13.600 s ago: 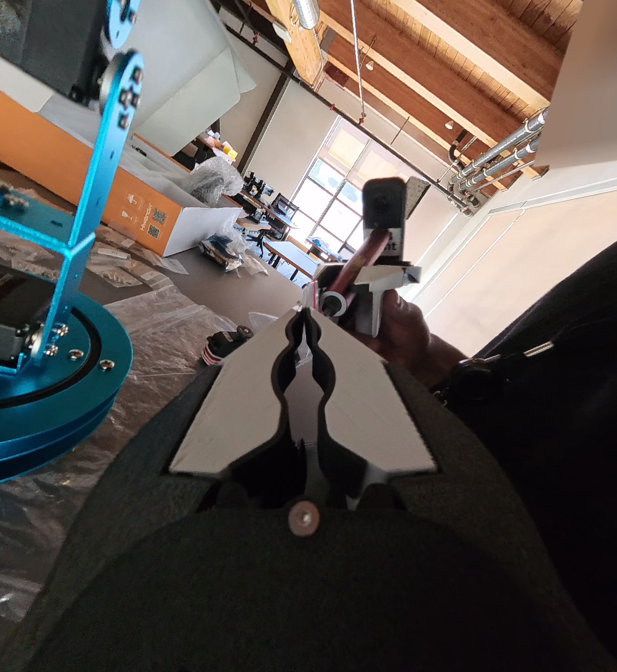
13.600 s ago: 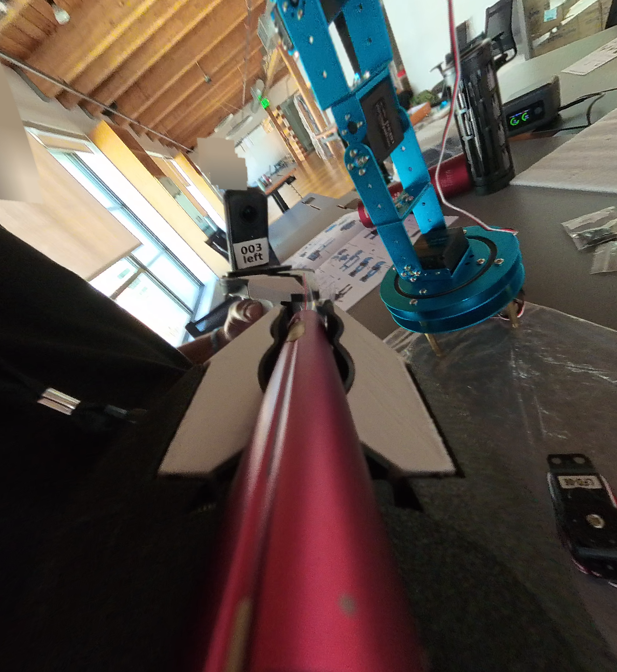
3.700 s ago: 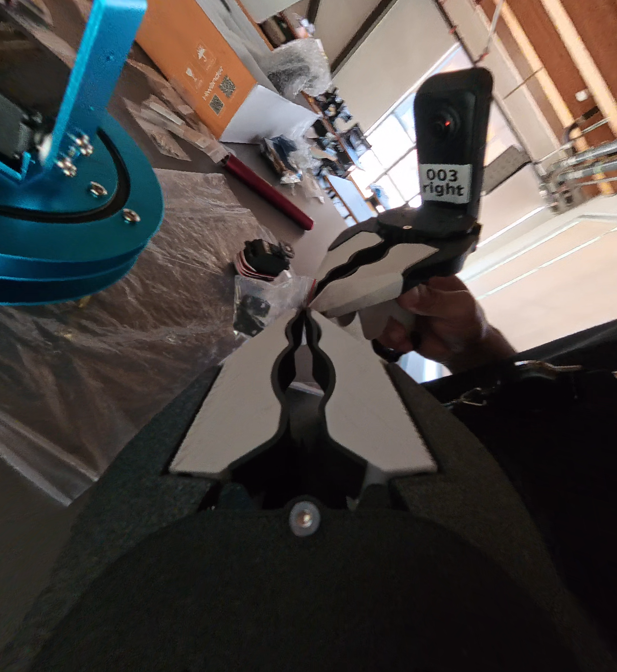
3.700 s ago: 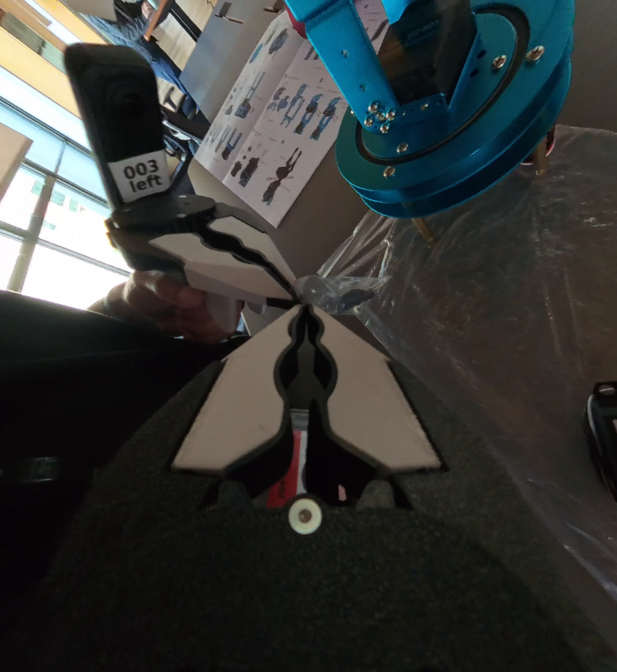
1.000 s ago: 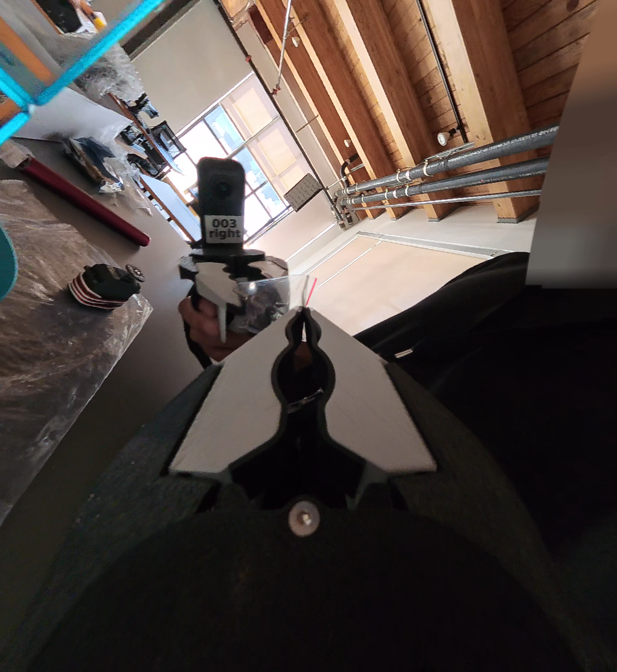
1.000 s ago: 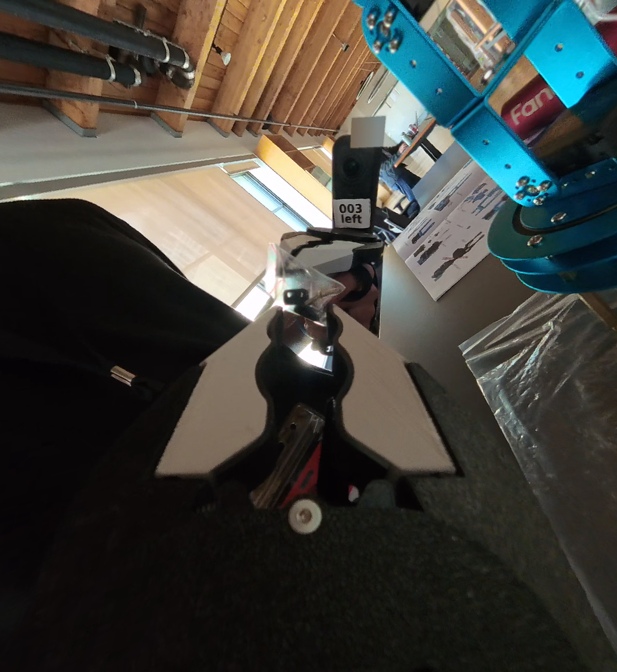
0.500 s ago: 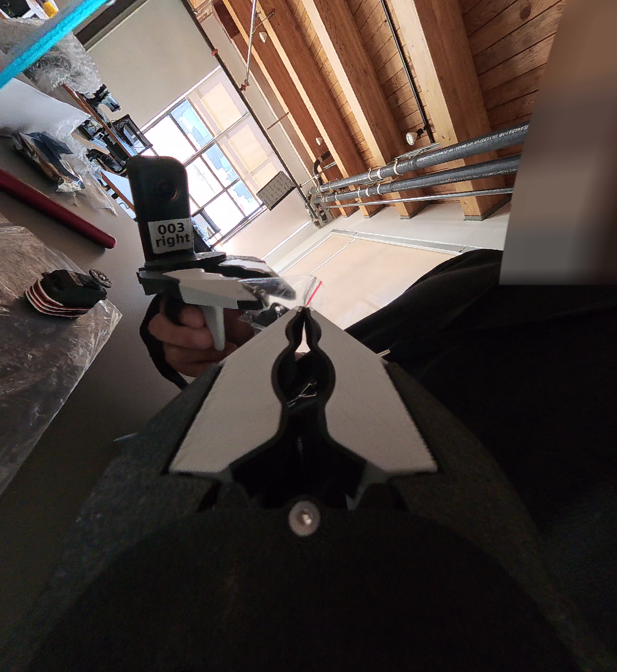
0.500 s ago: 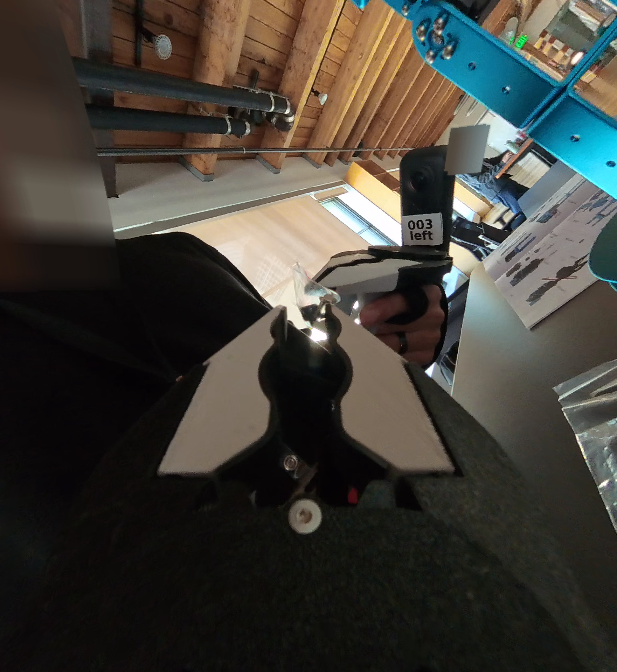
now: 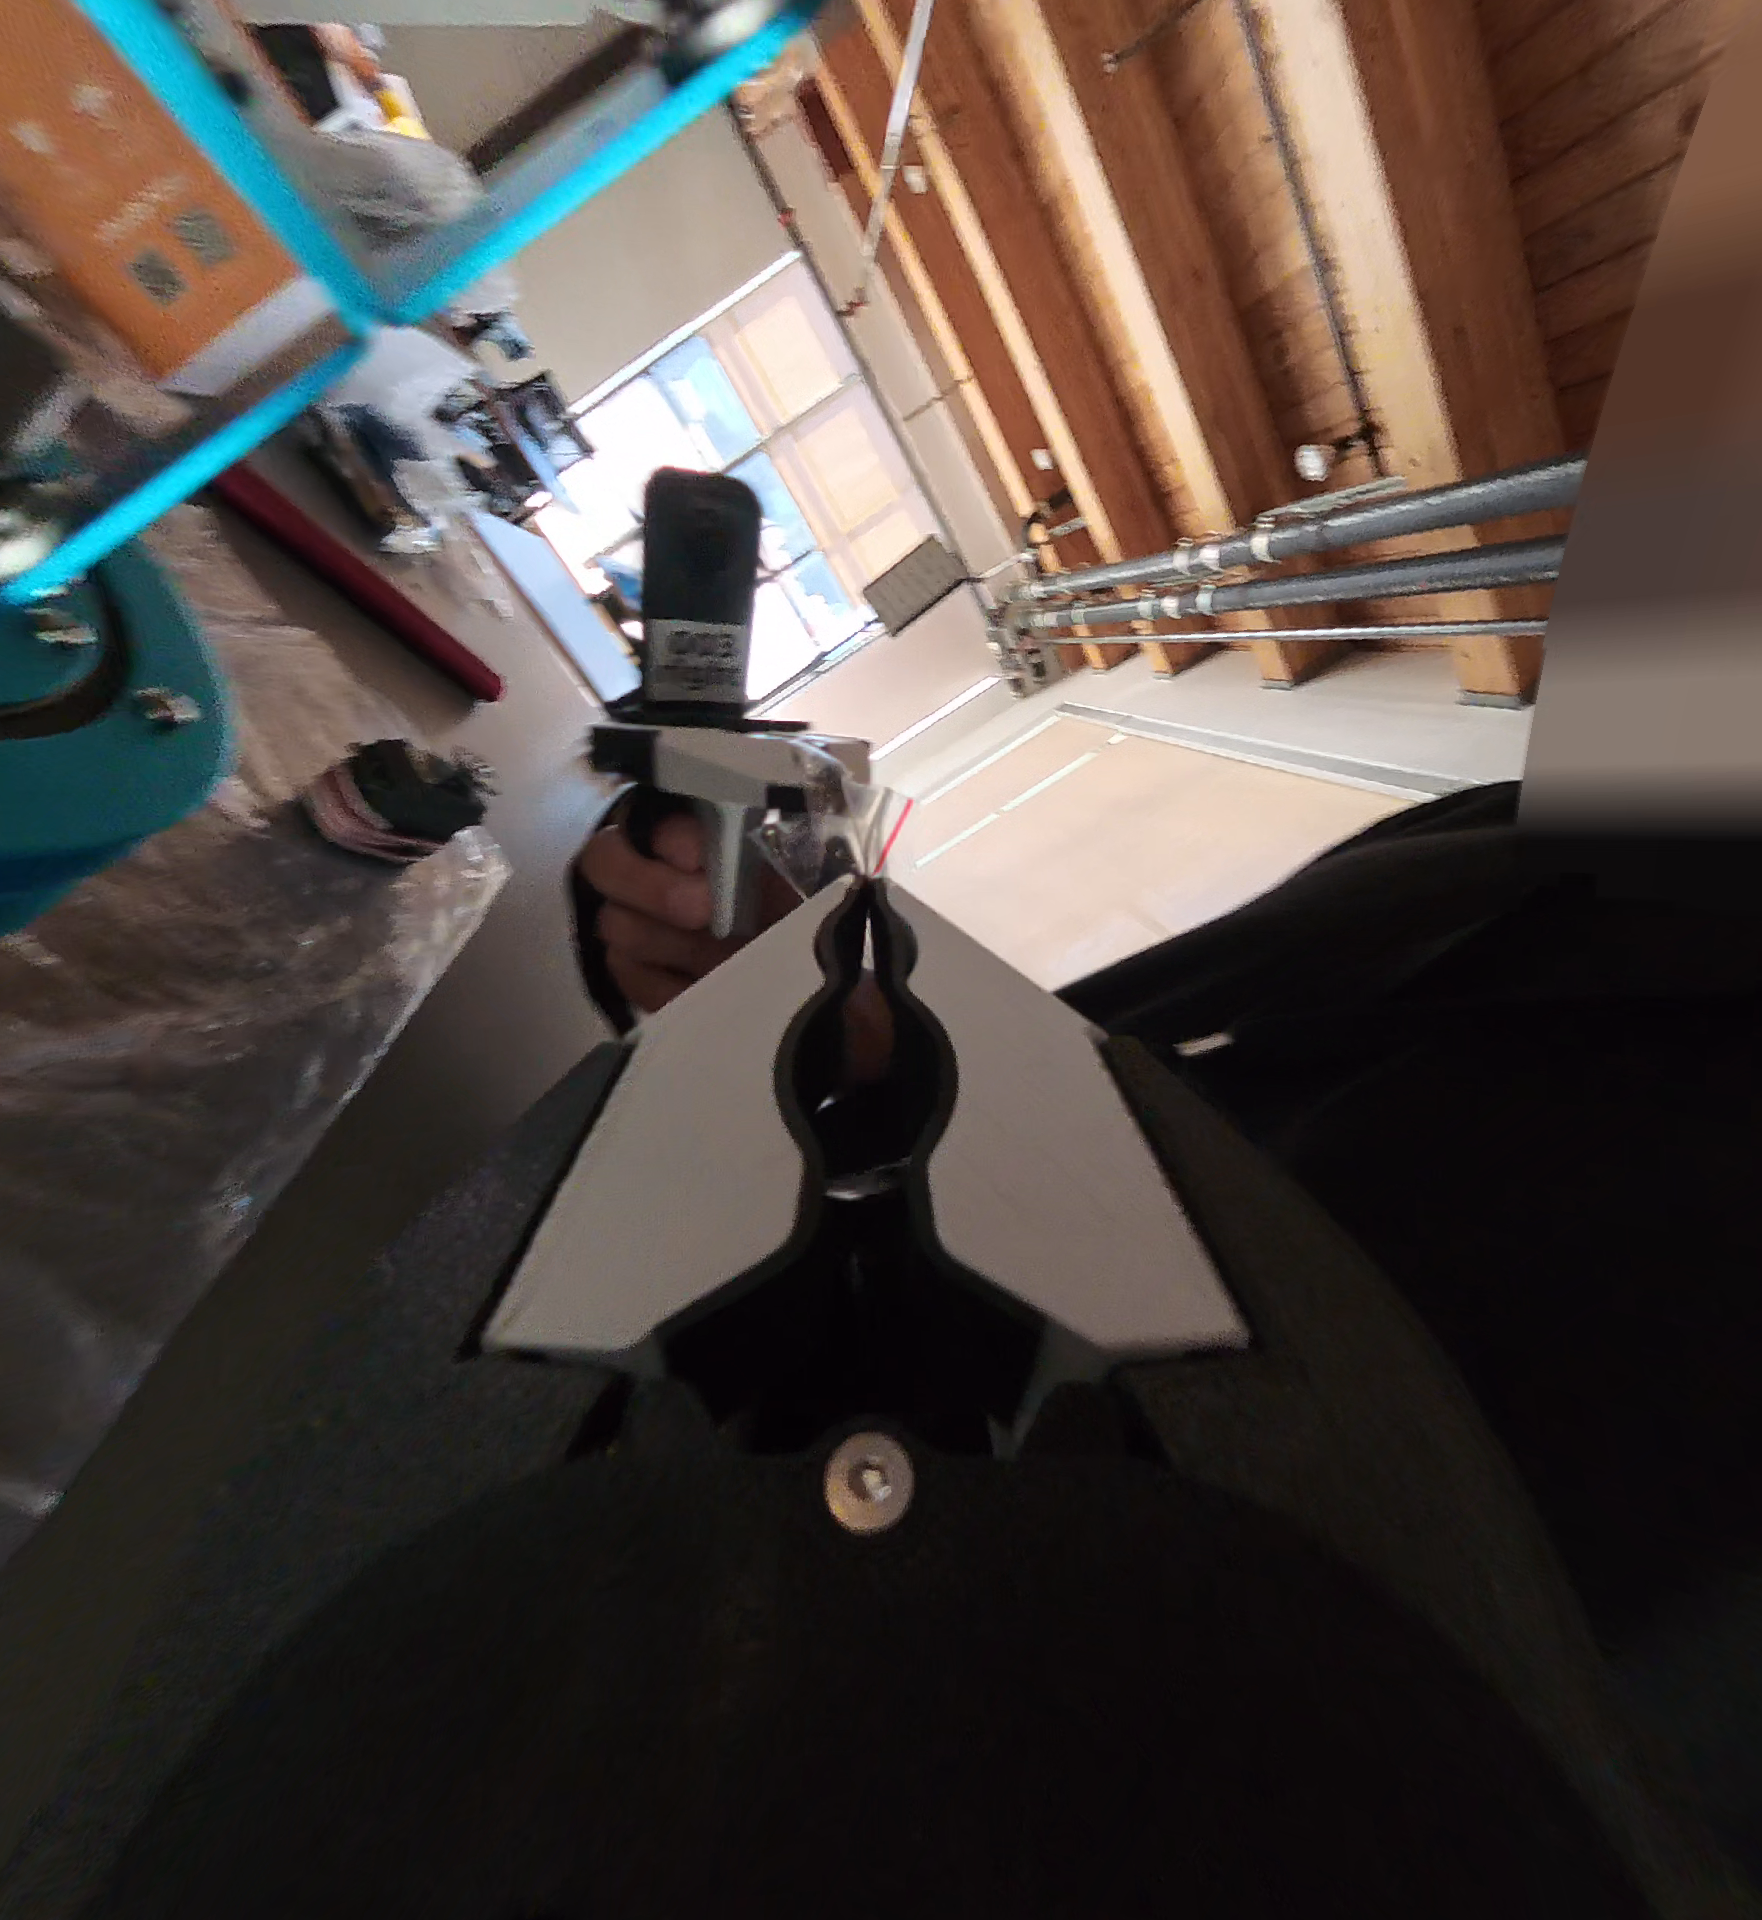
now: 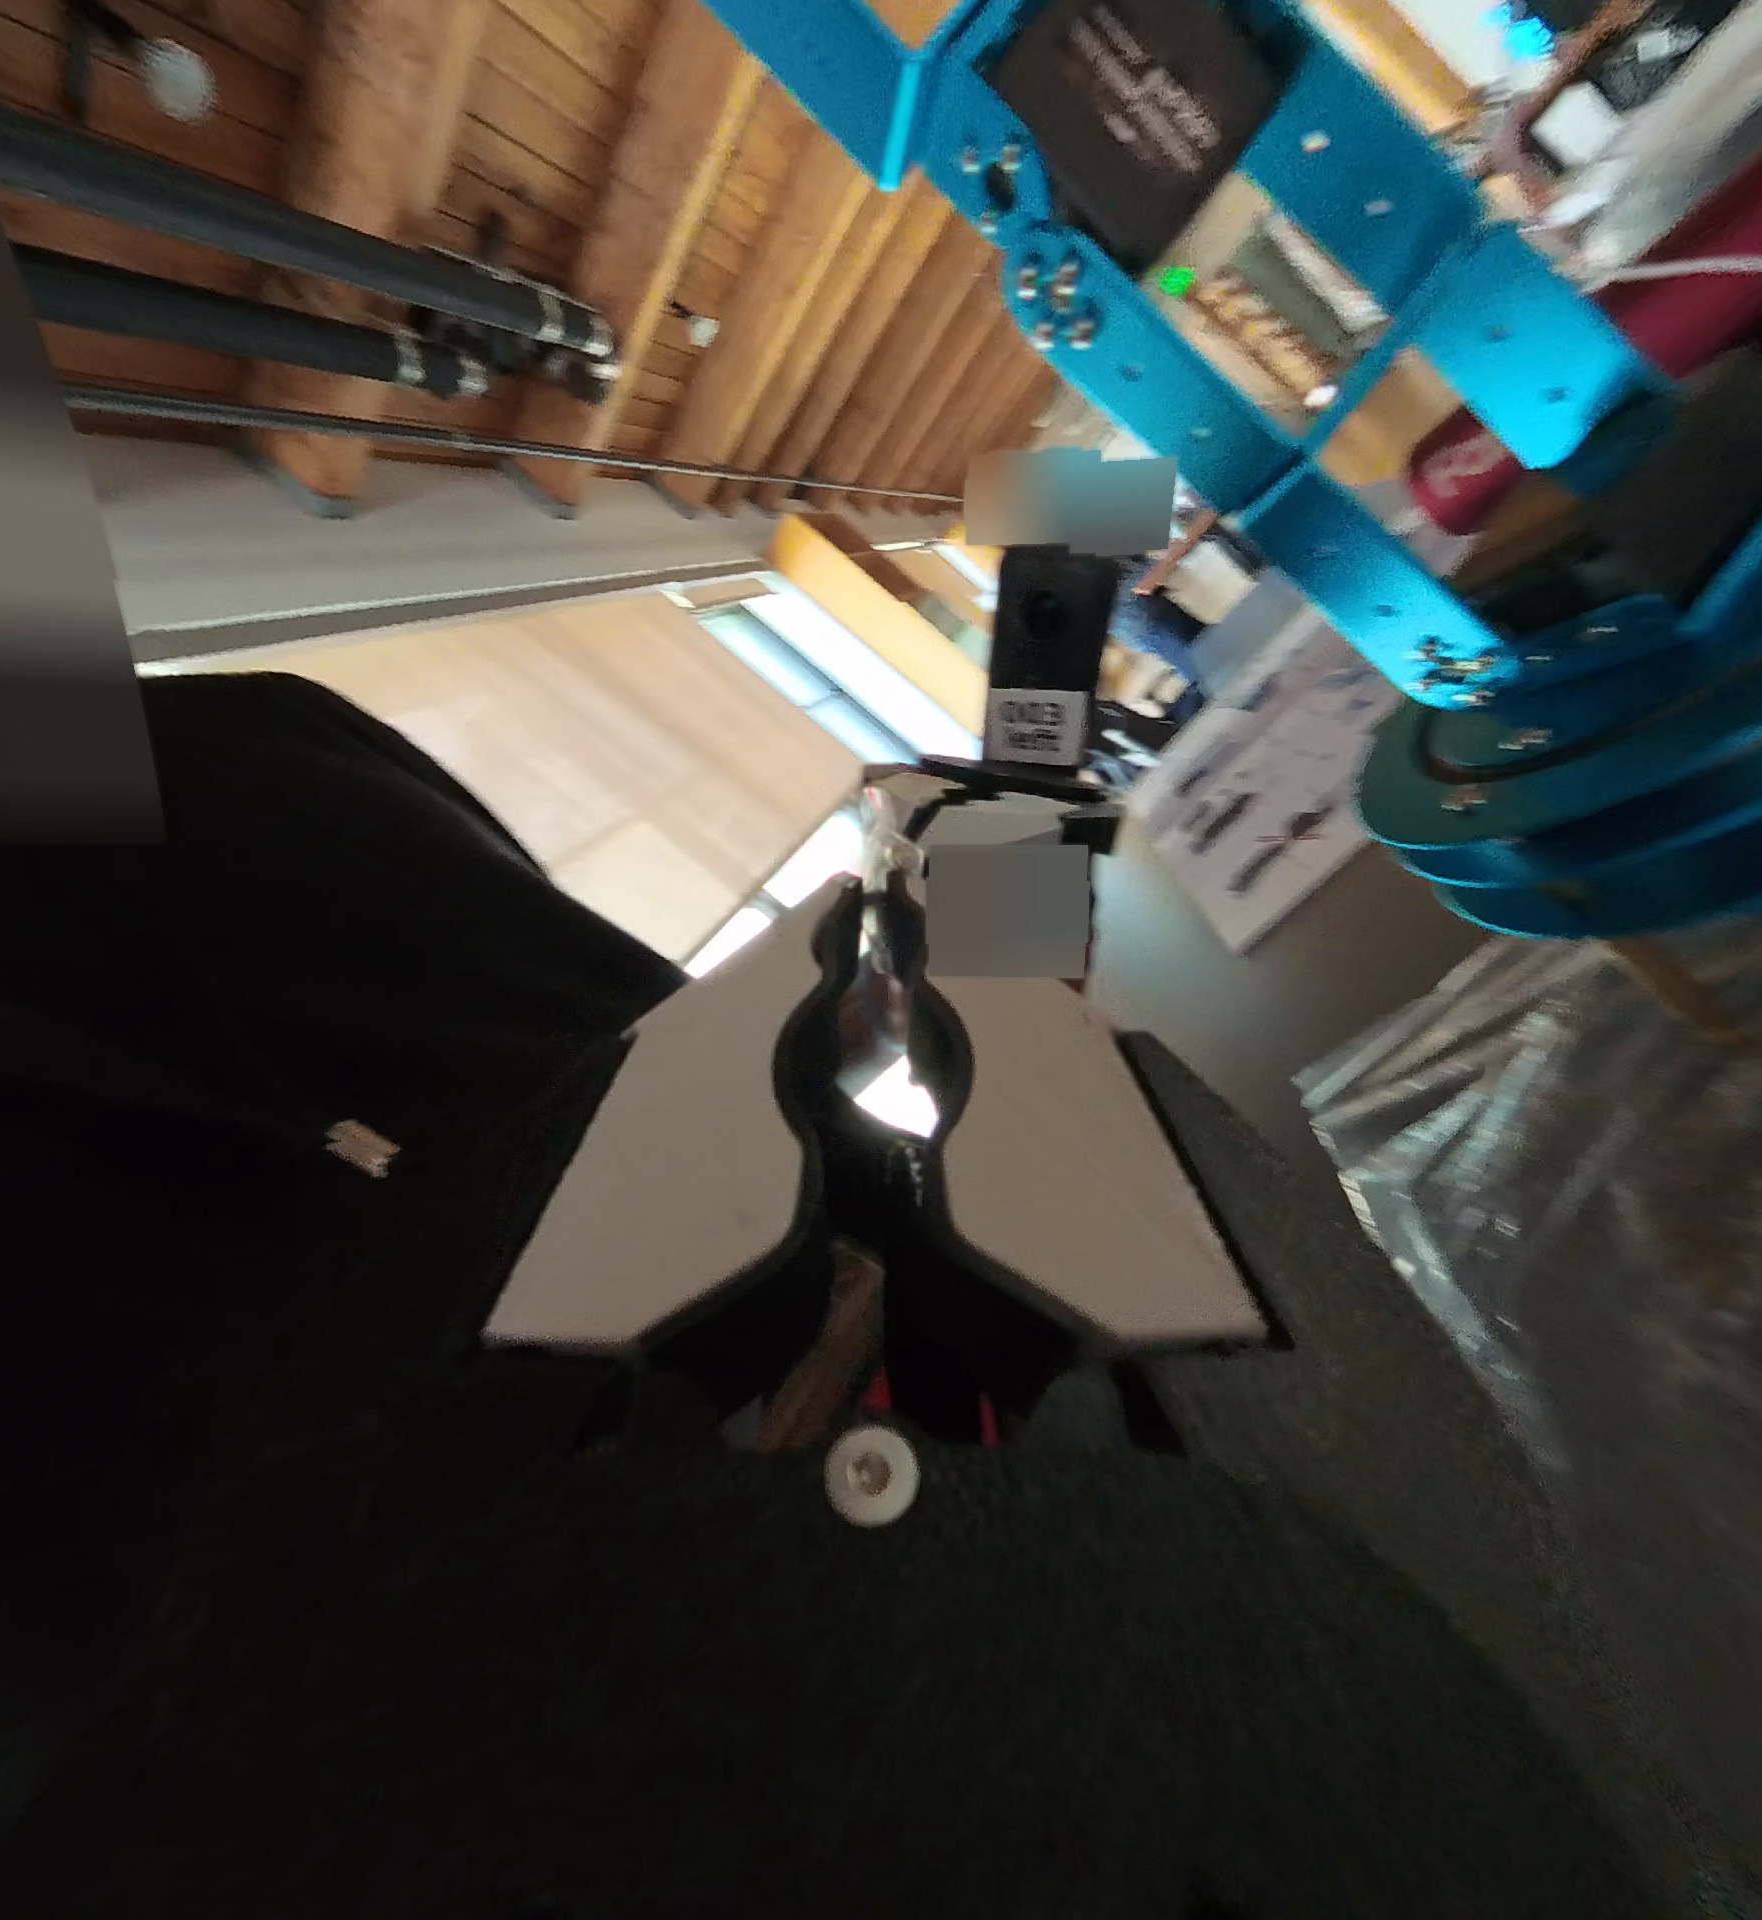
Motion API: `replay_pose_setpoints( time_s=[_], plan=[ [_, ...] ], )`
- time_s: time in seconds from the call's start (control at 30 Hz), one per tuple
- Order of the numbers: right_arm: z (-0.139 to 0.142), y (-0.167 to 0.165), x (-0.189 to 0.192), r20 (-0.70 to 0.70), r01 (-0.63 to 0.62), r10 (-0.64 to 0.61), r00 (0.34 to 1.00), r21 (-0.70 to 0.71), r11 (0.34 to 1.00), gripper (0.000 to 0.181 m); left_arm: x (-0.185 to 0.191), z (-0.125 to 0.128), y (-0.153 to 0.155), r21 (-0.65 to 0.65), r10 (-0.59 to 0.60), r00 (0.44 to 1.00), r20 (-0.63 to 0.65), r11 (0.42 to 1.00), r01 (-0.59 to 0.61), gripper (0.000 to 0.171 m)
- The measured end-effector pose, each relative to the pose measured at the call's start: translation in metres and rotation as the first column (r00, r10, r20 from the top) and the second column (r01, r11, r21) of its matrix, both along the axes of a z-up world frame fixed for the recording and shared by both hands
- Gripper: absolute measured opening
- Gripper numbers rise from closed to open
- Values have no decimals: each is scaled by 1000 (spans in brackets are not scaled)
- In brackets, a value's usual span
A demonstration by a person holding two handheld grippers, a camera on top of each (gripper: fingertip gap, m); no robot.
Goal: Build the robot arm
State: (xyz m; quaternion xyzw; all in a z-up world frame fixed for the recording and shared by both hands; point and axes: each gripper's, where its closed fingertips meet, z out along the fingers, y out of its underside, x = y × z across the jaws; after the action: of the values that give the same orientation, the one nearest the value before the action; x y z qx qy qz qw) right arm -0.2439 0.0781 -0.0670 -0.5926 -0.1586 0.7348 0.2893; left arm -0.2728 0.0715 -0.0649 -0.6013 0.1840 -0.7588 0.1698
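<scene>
Clear plastic bag (image 9: pixel 835 821) with small dark parts and a thin red line sits pinched between both tongs, off the table, stretched tip to tip; its long axis runs roughly along the line joining the two grippers, though blur hides exact orientation. Left gripper (image 9: pixel 869 896) has jaws pressed together on one edge of the bag. Right gripper (image 10: pixel 872 904) is closed on the bag (image 10: pixel 882 862) too, film bunching back into its throat. Grippers face each other nearly head-on, tips almost touching. Hand (image 9: pixel 648 904) wraps the right gripper's handle, knuckles toward the left camera, gripper level with its black camera block upright. Blue metal arm kit (image 10: pixel 1542 748) on its round base stands just right of the right gripper, on plastic sheeting (image 10: pixel 1583 1122). Black servo (image 9: pixel 404 795) lies on the sheeting left of the left gripper's tips.
</scene>
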Motion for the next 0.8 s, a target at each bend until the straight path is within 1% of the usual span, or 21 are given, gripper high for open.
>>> replay_pose_setpoints(
  time_s=[0.1,0.17,0.23,0.3,0.4,0.43,0.47,0.5,0.53,0.6,0.63,0.67,0.77,0.8],
  plan=[
    [-22,9,6,164,81,-83,983,16,997,4,7,-24,7,8,48,993,-109,999,-47,0],
    [-37,15,15,272,130,-132,953,27,991,4,13,-42,11,13,74,979,-188,997,-72,1],
    [-45,21,30,340,186,-186,922,31,982,4,16,-59,13,25,92,960,-263,996,-89,10],
    [-49,28,50,402,238,-239,884,51,970,4,15,-69,13,50,109,944,-310,994,-98,12],
    [-50,47,90,527,333,-354,773,139,933,4,16,-79,8,97,108,924,-367,992,-77,12],
    [-53,54,104,581,346,-390,714,192,918,4,17,-82,5,111,104,917,-385,992,-66,12],
    [-59,62,119,642,341,-420,641,251,906,4,18,-84,4,130,107,909,-402,990,-58,12],
    [-66,68,130,688,324,-424,589,280,904,4,20,-86,1,154,109,902,-417,987,-48,12],
    [-70,73,137,719,303,-413,559,287,909,5,22,-88,-2,176,105,897,-429,984,-31,12],
    [-79,87,153,747,287,-436,502,332,899,4,26,-90,-7,209,98,888,-450,978,-2,12],
    [-91,91,160,779,270,-410,475,315,910,4,27,-91,-9,221,102,884,-457,975,2,12],
    [-103,92,164,808,248,-361,465,273,930,4,28,-91,-10,230,104,881,-461,973,5,12],
    [-121,97,173,817,256,-327,475,228,940,4,29,-93,-14,261,116,869,-481,965,16,12],
    [-130,96,176,836,246,-304,457,210,946,4,29,-94,-15,277,123,861,-493,961,21,11]
  ],
)
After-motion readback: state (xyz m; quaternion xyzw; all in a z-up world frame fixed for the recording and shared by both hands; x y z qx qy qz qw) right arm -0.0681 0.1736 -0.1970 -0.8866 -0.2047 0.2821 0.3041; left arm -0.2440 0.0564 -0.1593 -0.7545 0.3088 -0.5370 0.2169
